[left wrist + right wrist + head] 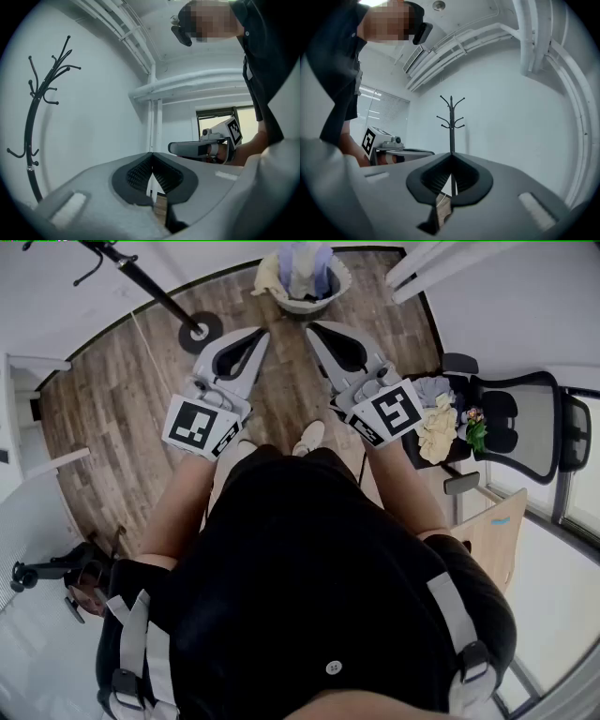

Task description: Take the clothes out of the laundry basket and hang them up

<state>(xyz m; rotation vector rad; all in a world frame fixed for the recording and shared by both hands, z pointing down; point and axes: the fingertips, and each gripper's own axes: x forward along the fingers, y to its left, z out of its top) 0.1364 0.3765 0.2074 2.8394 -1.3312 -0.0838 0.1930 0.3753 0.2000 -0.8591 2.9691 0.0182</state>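
In the head view a white laundry basket (330, 298) full of pale clothes (302, 268) stands on the wood floor ahead of me. The black coat rack (200, 332) has its round base left of the basket. It also shows in the left gripper view as a curved coat rack (33, 117) and straight ahead in the right gripper view as an upright coat rack (451, 123). My left gripper (260, 334) and right gripper (312, 329) are held level side by side, short of the basket. Both the left gripper (152, 154) and the right gripper (451, 154) are shut with nothing between the pads.
A black office chair (520, 423) at the right carries a heap of yellow and grey clothes (437, 427). A wooden cabinet (487, 540) stands beside me on the right. White walls and ceiling pipes (197, 84) surround the room. My feet (309, 437) are on the floor below the grippers.
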